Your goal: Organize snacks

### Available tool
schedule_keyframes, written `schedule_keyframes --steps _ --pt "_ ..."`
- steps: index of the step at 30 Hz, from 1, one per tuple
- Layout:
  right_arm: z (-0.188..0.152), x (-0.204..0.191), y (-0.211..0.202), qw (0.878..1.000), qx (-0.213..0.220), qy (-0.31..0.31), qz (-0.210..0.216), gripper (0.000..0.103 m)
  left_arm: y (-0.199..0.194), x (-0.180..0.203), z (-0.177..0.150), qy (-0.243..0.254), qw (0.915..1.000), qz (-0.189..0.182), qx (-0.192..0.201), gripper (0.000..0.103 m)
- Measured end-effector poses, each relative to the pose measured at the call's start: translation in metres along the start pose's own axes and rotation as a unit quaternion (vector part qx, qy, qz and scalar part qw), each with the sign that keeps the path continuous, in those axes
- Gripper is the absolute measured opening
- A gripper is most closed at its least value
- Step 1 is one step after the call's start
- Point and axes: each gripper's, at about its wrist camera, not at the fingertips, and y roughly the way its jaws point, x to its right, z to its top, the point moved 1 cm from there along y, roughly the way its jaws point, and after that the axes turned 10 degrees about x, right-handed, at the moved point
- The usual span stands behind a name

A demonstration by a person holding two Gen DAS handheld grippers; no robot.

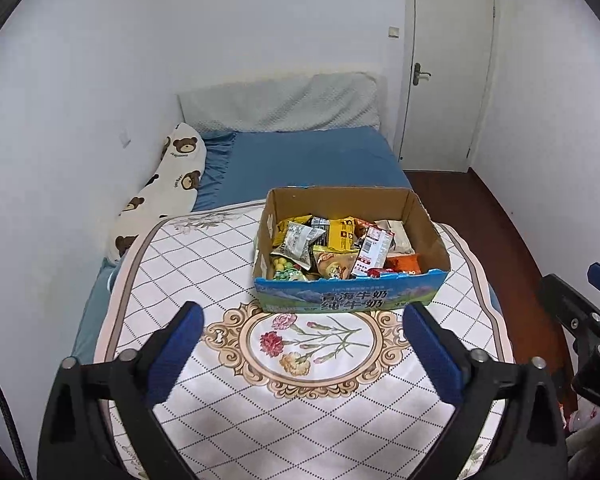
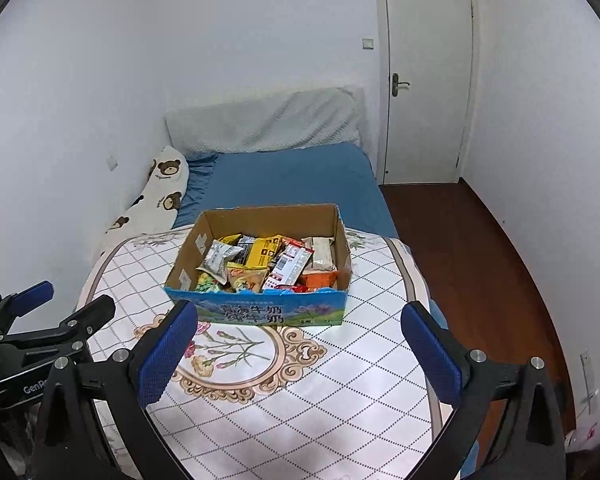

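An open cardboard box (image 1: 352, 298) with a blue printed front stands on the flowered quilt (image 1: 204, 264). Several snack packets (image 1: 332, 248) lie heaped inside it, yellow, silver, red and orange. In the right wrist view the same box (image 2: 260, 312) holds the snack packets (image 2: 268, 264). My left gripper (image 1: 304, 324) hangs open above the quilt, just short of the box's front wall, with nothing between its blue pads. My right gripper (image 2: 300, 324) is open too, near the box's front right corner, and holds nothing. Each gripper shows at the edge of the other's view.
The quilt covers the near part of a bed with a blue sheet (image 1: 312, 160). A bear-print pillow (image 1: 160, 196) lies along the left wall, a grey headboard cushion (image 1: 280, 104) at the far end. Brown floor (image 2: 468, 248) and a white door (image 2: 428, 80) are on the right.
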Motion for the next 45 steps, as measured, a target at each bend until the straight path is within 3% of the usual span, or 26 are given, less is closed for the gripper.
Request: schedule_keyframes --steps 21,45 --pt "0.001 0.022 0.101 0.999 -0.034 0.012 -0.03 0.103 0.087 0.01 0.008 -0.006 0.9994 0.022 -0.027 0.103" --pt "0.002 0.017 0.121 0.998 -0.044 -0.005 -0.036 0.103 0.106 0.016 0.009 0.008 0.9989 0.021 -0.04 0.103"
